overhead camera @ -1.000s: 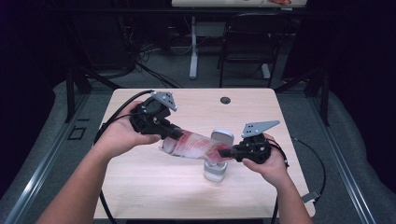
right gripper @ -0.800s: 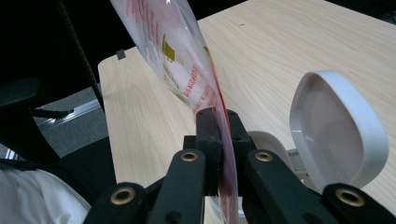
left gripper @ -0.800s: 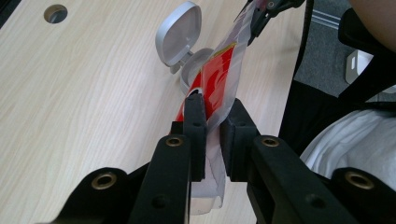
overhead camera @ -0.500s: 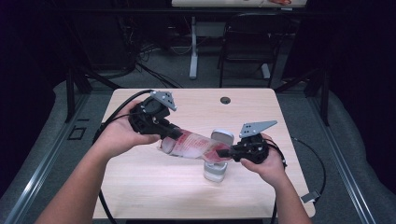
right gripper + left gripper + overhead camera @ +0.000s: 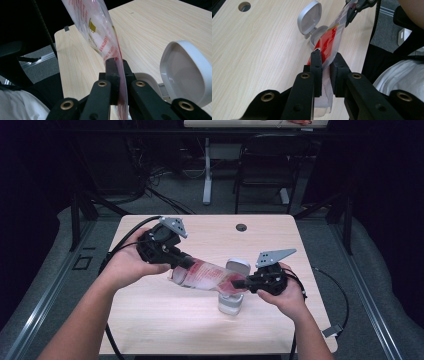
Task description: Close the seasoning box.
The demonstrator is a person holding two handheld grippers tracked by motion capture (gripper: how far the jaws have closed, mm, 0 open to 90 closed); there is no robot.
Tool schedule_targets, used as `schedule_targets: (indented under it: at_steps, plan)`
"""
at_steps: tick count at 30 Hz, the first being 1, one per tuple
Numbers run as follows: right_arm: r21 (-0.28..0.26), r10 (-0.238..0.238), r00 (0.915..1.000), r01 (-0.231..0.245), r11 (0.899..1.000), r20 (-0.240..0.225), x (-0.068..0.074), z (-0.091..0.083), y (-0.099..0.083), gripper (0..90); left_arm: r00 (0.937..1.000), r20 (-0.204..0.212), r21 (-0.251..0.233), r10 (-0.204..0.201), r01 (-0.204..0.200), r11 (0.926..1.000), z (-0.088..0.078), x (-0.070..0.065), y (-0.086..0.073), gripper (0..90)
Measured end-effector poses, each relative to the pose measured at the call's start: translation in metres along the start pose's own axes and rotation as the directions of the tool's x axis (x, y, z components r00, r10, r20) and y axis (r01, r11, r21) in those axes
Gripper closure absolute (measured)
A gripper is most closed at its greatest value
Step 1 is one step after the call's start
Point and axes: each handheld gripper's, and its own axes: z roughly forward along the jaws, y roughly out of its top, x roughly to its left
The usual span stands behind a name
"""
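Observation:
A clear plastic pouch with red print (image 5: pixel 207 276) is stretched between my two grippers above the wooden table (image 5: pixel 165 320). My left gripper (image 5: pixel 182 262) is shut on its left end; in the left gripper view the jaws (image 5: pixel 326 56) pinch the pouch (image 5: pixel 332 40). My right gripper (image 5: pixel 245 282) is shut on the other end, and its jaws (image 5: pixel 117 61) clamp the pouch's edge (image 5: pixel 97 27). Under the pouch's right end stands a small grey container (image 5: pixel 231 304) with its flip lid (image 5: pixel 237 266) raised. The right gripper (image 5: pixel 352 13) appears far off in the left gripper view.
A round cable hole (image 5: pixel 241 227) sits near the table's far edge. Black cables trail off the left edge (image 5: pixel 112 255) and the right side (image 5: pixel 340 300). A dark chair (image 5: pixel 260 170) and a white desk leg (image 5: pixel 206 170) stand behind the table.

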Motion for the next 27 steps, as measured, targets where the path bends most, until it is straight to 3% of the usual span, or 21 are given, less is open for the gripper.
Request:
schedule_targets:
  at_steps: [14,27]
  plan:
    - [-0.024,0.012,0.999,-0.011,1.0,0.042,-0.0026,-0.0043,-0.0002,89.1,1.0,0.001,-0.007,0.004,-0.004,1.0,0.0038,-0.0007,0.0002,82.2]
    - [-0.015,0.018,0.9996,-0.017,1.0,0.024,-0.0044,-0.0042,-0.0012,89.3,1.0,-0.004,0.0,0.008,-0.008,1.0,0.0034,-0.0017,0.0068,81.9]
